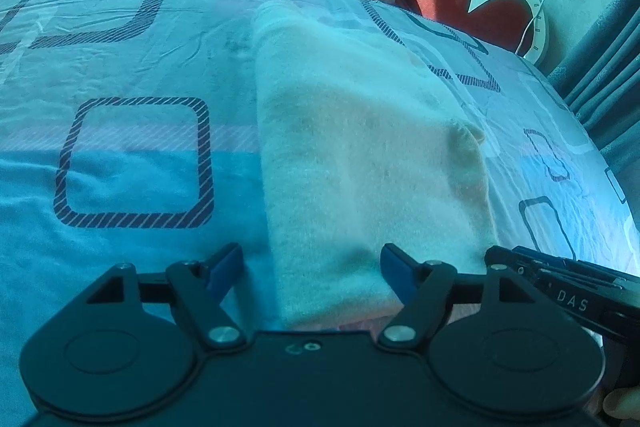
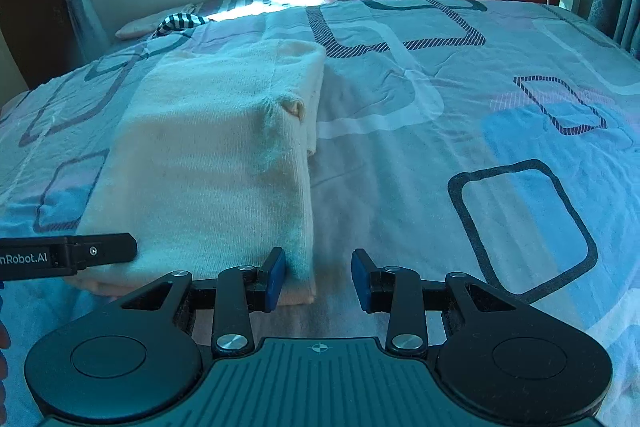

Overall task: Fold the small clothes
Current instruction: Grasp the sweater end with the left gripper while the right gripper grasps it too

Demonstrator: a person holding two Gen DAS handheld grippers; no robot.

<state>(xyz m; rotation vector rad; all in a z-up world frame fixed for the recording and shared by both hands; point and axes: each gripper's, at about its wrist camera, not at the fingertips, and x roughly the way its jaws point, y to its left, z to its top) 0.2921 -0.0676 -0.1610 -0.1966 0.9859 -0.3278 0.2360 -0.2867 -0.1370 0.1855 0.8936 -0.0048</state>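
1. Lying folded on the bed [image 2: 440, 155], your cream knit garment [image 2: 208, 179] sits lengthwise.
2. Your left hand-held gripper [image 1: 312, 275] straddles its near edge, jaws apart.
3. Your right hand-held gripper [image 2: 319, 279] gapes at its right corner, gripping nothing.

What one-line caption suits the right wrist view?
Open right claw at the near corner of a folded cream garment on a patterned bedsheet.

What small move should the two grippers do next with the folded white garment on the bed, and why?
Probably lower both and close on the near edge. The white garment lies in a long folded strip on the bedsheet. The left gripper is open astride its near edge; the right gripper is open at its right corner. Neither grips cloth yet.
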